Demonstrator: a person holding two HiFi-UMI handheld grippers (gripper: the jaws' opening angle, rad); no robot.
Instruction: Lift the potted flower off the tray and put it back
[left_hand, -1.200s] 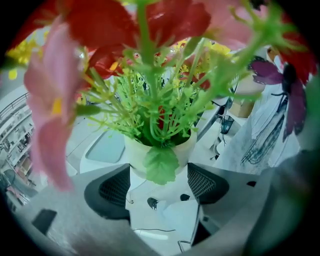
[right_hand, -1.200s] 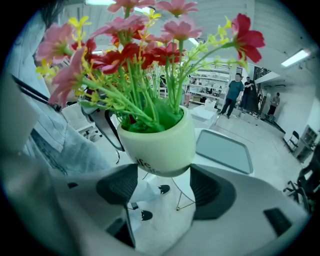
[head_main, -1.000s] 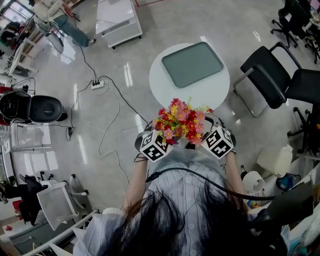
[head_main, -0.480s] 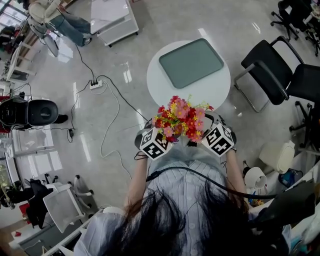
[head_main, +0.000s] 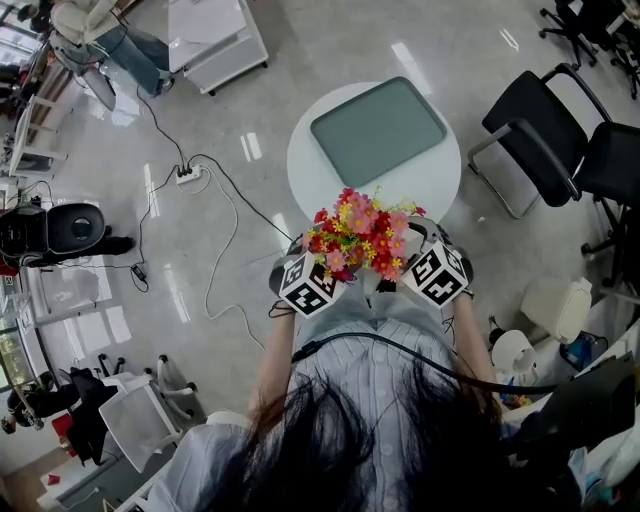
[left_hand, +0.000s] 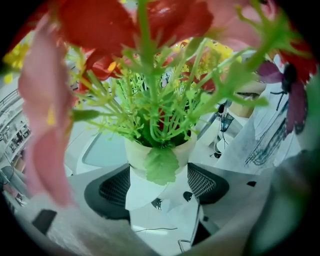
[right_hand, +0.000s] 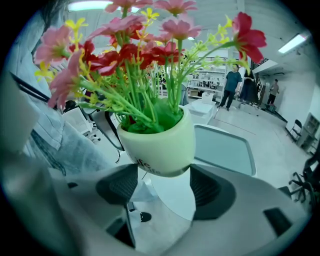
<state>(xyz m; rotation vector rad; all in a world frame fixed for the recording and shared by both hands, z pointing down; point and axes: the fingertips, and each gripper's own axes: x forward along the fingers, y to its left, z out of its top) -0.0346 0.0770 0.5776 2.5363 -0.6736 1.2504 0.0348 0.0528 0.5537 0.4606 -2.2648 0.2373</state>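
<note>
Near the round white table (head_main: 440, 182) and its grey-green rectangular tray (head_main: 378, 128), our left tool (left_hand: 159, 182) and right tool (right_hand: 162, 187) both clamp the pale pot of red and pink flowers (right_hand: 159, 145).

The tray (head_main: 378, 130) lay open from above on the round white table (head_main: 440, 190), with clear air between it and the potted flower (head_main: 362, 235) at the table's near edge. A black chair (head_main: 535, 140) crowded the table's right side. Cables and a power strip (head_main: 186, 174) crossed the floor on its left.
</note>
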